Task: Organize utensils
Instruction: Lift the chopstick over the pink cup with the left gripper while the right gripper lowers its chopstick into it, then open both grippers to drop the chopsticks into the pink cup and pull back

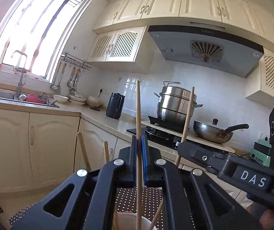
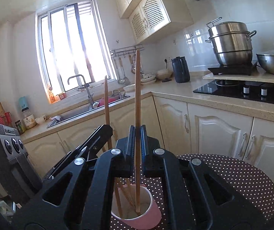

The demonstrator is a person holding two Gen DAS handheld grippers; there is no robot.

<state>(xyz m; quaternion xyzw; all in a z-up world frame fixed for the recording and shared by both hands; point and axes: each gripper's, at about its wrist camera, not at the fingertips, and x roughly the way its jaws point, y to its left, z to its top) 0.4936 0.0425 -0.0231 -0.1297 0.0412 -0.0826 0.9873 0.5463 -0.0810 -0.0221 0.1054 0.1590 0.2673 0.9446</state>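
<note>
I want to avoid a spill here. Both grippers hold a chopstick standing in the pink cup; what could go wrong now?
1. The pink cup looks light; a sideways pull on either chopstick could tip it.
2. The left gripper and right gripper are close together and might collide.

Both my wrist cams sit close above the pink cup, facing out across the kitchen. Left looks toward the stove at 1 o'clock, right toward the window at 11. Both share the sink corner.
</note>
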